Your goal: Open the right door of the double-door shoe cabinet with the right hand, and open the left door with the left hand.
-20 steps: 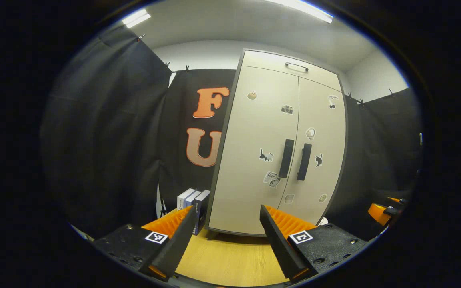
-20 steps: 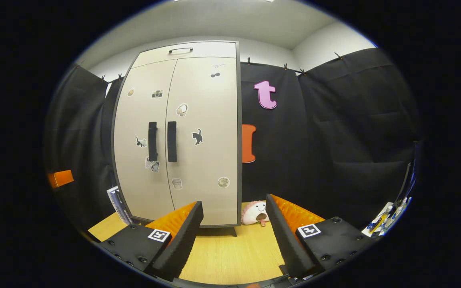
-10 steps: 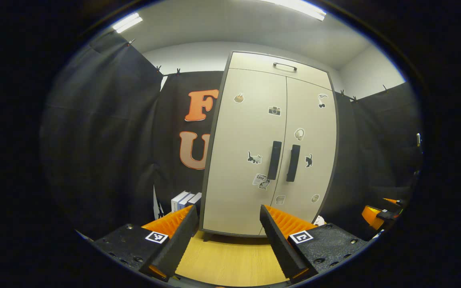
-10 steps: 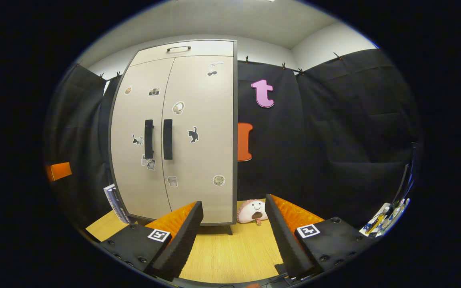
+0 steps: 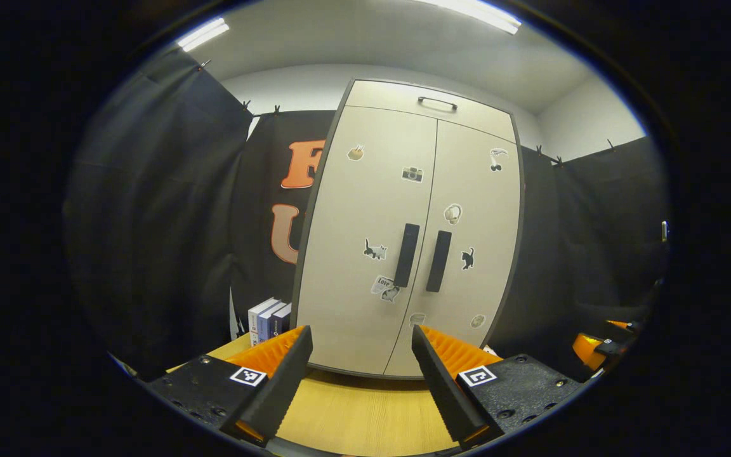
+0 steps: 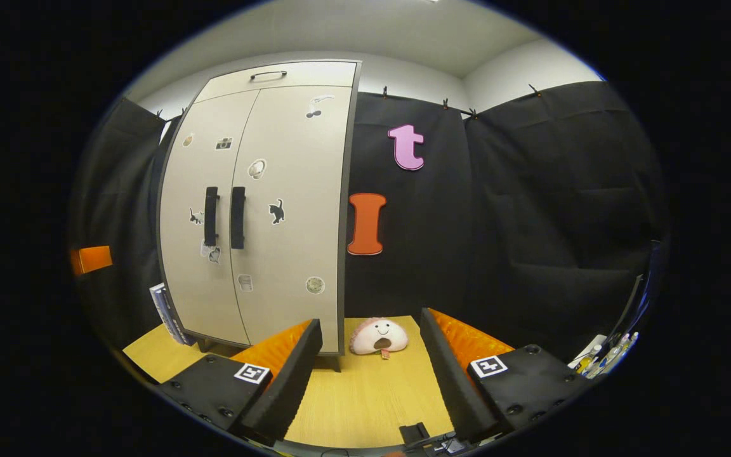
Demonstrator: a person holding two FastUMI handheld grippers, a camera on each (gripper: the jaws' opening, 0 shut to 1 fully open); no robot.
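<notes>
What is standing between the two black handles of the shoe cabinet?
Only the thin seam where the left door meets the right door. The left gripper view shows left handle and right handle apart, both doors shut.

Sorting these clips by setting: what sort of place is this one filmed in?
Most likely a staged recording booth, not a real home: black cloth hangs clipped all around as walls, and a lone cabinet stands on a wooden surface, with books and a plush toy beside it as props.

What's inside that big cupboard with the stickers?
Cannot tell: both doors of the shoe cabinet are shut, hiding the inside. Outside, books stand at its left and a plush toy lies at its right.
</notes>
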